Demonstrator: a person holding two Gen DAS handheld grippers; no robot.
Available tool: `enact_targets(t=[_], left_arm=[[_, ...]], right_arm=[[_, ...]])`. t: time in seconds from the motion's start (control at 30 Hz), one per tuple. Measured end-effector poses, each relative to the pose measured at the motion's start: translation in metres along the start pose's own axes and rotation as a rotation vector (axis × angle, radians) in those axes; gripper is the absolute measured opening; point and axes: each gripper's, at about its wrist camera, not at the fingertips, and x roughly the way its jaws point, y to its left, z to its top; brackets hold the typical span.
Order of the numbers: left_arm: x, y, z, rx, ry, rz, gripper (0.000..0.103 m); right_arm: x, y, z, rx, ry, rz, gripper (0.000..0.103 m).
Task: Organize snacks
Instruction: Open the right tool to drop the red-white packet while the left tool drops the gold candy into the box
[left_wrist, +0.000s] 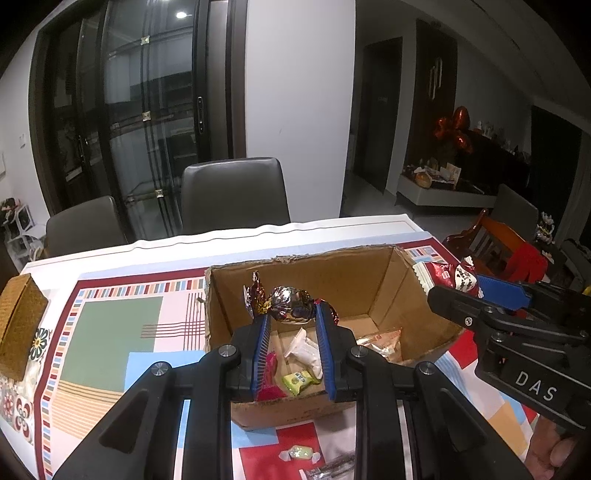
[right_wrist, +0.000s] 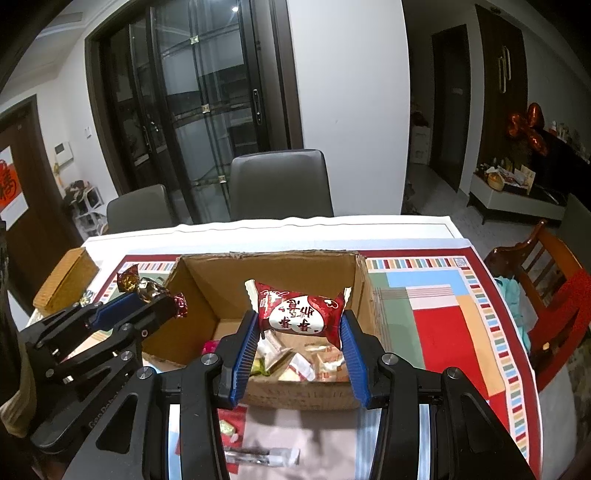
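From your left wrist view, your left gripper (left_wrist: 291, 314) is pinching a foil-wrapped candy (left_wrist: 290, 304) between its narrow blue pads, holding it above the near wall of the open cardboard box (left_wrist: 332, 273). Your right gripper (left_wrist: 476, 291) is reaching in from the right, gripping a red snack packet (left_wrist: 452, 277) over the box's right wall. Inside the box are lying a white packet (left_wrist: 304, 349), a green-yellow candy (left_wrist: 297, 380), a pink wrapper (left_wrist: 271, 369) and an orange packet (left_wrist: 382, 341). On the tablecloth (left_wrist: 122, 325) near the tabletop's near edge, a pale wrapped candy (left_wrist: 297, 453) is sitting in front of the box. A woven box (left_wrist: 20, 321) is resting by the left edge.

From your right wrist view, your right gripper (right_wrist: 298, 321) is clamping the red snack packet (right_wrist: 301, 312) by its two ends, midway open, over the cardboard box (right_wrist: 269, 266). Several pale packets (right_wrist: 295, 356) are lying on the box floor beneath it. Your left gripper (right_wrist: 155, 299) is holding the foil-wrapped candy (right_wrist: 147, 288) at the box's left wall. A clear-wrapped stick (right_wrist: 262, 456) is lying near the tabletop's near edge
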Motion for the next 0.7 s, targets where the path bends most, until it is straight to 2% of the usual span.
enact_targets(t=[0.57, 0.67, 0.7], left_arm=[[0.023, 0.003, 0.003, -0.014, 0.036, -0.005, 0.026], [0.024, 0.002, 0.004, -0.008, 0.033, -0.001, 0.032], [0.024, 0.003, 0.003, -0.004, 0.031, 0.004, 0.039]], right_arm=[[0.025, -0.006, 0.004, -0.001, 0.023, 0.022, 0.048], [0.028, -0.008, 0.004, 0.004, 0.019, 0.034, 0.054], [0.028, -0.008, 0.004, 0.005, 0.015, 0.036, 0.059]])
